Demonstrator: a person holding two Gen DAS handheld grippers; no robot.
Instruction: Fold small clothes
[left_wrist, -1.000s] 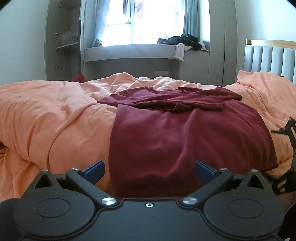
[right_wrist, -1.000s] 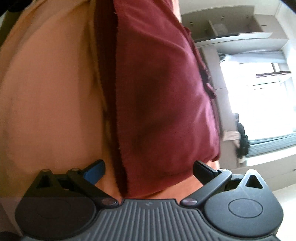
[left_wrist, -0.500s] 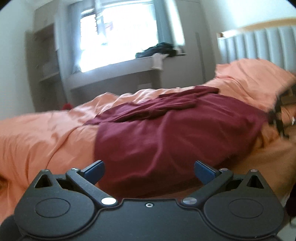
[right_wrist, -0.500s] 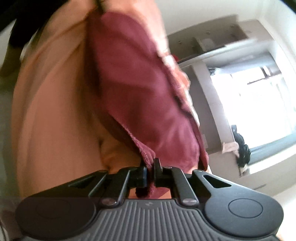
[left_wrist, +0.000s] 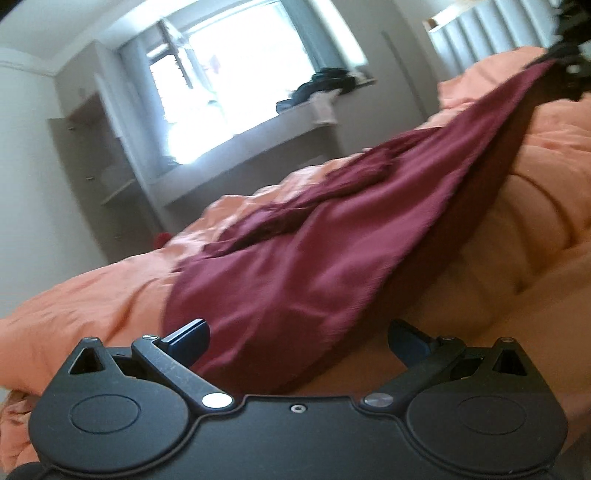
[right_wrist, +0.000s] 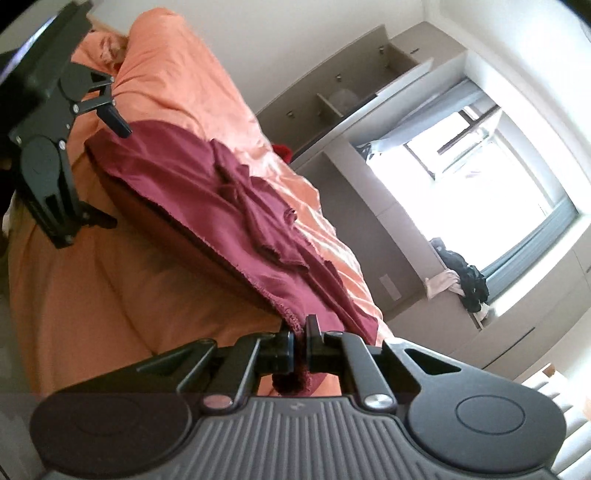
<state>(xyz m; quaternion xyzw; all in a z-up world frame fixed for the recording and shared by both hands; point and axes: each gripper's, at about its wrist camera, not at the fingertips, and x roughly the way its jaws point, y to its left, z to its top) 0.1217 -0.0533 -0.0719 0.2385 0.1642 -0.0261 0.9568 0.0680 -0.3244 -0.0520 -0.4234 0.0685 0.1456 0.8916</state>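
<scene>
Pinching the frayed hem corner of the maroon garment (right_wrist: 221, 206), your right gripper (right_wrist: 299, 345) has its jaws fully together on the cloth, a tuft of fabric poking out below them. That corner is raised off the orange duvet (right_wrist: 92, 295), and the hem runs taut from it, with shadow beneath. The rest of the garment lies spread on the duvet, its folded sleeves bunched on the side nearer the window (right_wrist: 491, 177). Your left gripper (left_wrist: 298, 338) has jaws spread wide and nothing clamped; it sits low at the garment's other hem corner. Whether cloth lies between its fingers is unclear from the blurred left wrist view, probably just ahead of them.
</scene>
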